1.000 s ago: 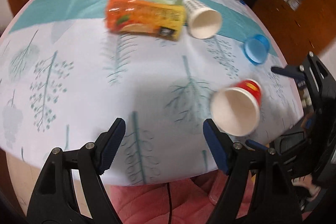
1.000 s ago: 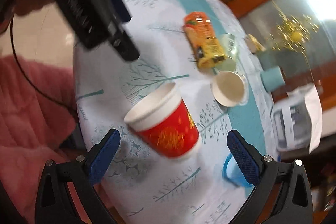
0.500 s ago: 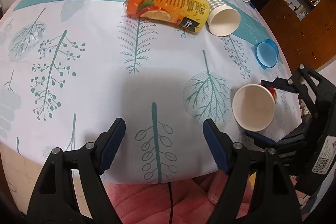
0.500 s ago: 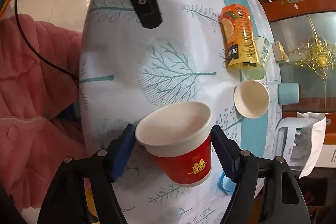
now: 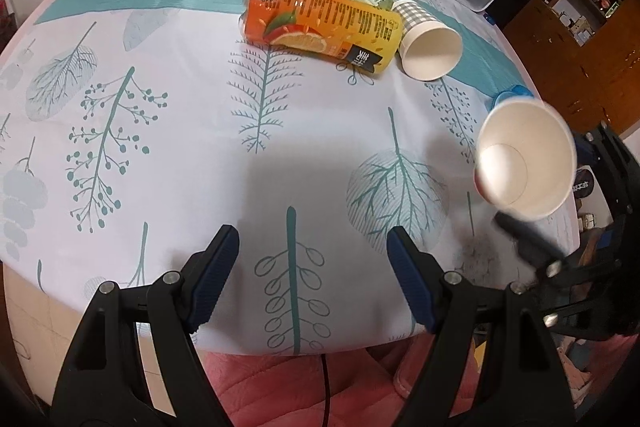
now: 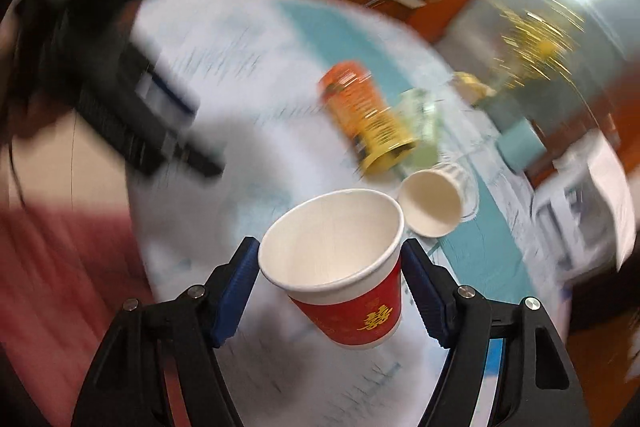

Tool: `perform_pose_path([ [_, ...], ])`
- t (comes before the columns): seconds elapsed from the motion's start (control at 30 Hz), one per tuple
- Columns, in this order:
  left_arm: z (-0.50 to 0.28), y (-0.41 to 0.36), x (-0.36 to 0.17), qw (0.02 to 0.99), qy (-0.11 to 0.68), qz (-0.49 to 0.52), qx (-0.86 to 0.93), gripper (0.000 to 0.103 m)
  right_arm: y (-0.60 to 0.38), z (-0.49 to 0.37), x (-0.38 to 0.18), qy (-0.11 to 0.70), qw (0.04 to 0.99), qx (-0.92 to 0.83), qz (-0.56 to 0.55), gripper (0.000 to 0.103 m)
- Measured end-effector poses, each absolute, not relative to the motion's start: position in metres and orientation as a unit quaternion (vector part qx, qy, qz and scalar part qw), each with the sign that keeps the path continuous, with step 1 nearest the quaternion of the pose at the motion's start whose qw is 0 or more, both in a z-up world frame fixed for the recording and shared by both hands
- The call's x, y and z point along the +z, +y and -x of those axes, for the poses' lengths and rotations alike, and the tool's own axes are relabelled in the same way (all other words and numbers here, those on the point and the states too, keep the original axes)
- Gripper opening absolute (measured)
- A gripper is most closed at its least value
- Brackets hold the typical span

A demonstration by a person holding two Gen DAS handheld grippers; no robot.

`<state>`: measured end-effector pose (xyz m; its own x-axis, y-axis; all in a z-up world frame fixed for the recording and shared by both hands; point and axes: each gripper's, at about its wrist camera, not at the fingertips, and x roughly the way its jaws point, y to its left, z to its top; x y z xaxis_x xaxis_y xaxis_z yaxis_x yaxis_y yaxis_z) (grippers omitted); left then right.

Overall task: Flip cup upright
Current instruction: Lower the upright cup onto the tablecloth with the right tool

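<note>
Big swing under way on the right: the whole room is smeared in the right wrist view, table [image 6: 248,75] and all, while the red cup [image 6: 340,267] stays sharp between the blue pads. So the right gripper [image 6: 328,287] is turning hard with the cup locked in it, pads pressed to both sides just under the rim. The cup is off the table, in the air near the right edge, mouth up and tipped toward the camera. From the left wrist view the cup [image 5: 526,159] shows its white inside and floor, raised above the cloth.

Against half a second back: same grip, but the cup was held low over the cloth with a steady view; now it is raised and the wrist is rotating. A second back the pads were wide apart and the cup lay on its side. I judge the flip mostly made; setting it down on its base remains.

Left gripper [image 5: 312,279] hangs spread wide over the near edge, holding nothing, as before. The carton [image 5: 320,23] and checked cup [image 5: 430,45] lie on their sides, unmoved.
</note>
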<state>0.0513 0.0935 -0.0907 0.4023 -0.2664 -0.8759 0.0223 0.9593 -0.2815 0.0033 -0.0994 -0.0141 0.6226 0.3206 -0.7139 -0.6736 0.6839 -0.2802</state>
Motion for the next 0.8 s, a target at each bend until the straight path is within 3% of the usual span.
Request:
perform_pose_path([
  [0.23, -0.051, 0.081, -0.087, 0.832, 0.541, 0.095, -0.077, 0.074, -0.162, -0.015, -0.013, 0.296, 0.924, 0.24, -0.019, 0.073],
  [0.37, -0.049, 0.071, -0.087, 0.829, 0.55, 0.074, -0.068, 0.074, -0.184, -0.022, -0.032, 0.317, 0.919, 0.211, -0.105, 0.073],
  [0.5, -0.042, 0.062, -0.087, 0.826, 0.556, 0.061, -0.069, 0.074, -0.195, -0.018, -0.048, 0.334, 0.912, 0.199, -0.132, 0.073],
  [0.8, -0.032, 0.045, -0.087, 0.828, 0.557, 0.032, -0.061, 0.074, -0.177, 0.003, -0.068, 0.329, 0.922, 0.189, -0.077, 0.073],
])
